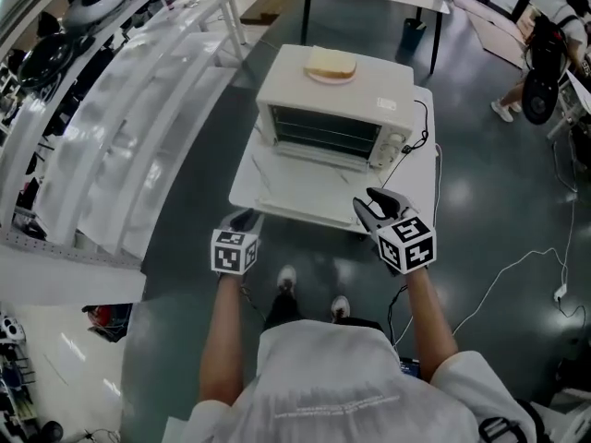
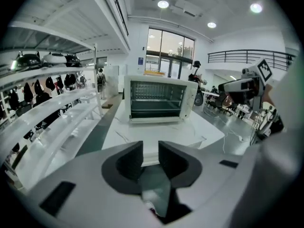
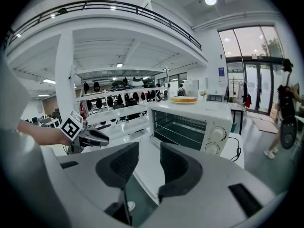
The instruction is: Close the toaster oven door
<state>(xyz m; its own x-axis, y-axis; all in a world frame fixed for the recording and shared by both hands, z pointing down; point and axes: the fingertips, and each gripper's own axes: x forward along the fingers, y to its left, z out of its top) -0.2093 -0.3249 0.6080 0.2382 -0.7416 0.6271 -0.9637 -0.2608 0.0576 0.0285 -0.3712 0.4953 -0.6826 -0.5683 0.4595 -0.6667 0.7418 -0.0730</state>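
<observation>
Facing the open toaster oven door [image 1: 309, 187]
Left hand-held gripper [image 1: 242, 220] and right hand-held gripper [image 1: 374, 203] gape empty; door's edge lies crosswise ahead, right nearer.

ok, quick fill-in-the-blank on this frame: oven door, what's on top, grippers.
1. The toaster oven has its door ____, lying flat over the table.
2. The plate on top of the oven carries a slice of ____.
3. The left gripper and the right gripper, both short of the door, each hold ____.

Missing words: open; bread; nothing.
</observation>
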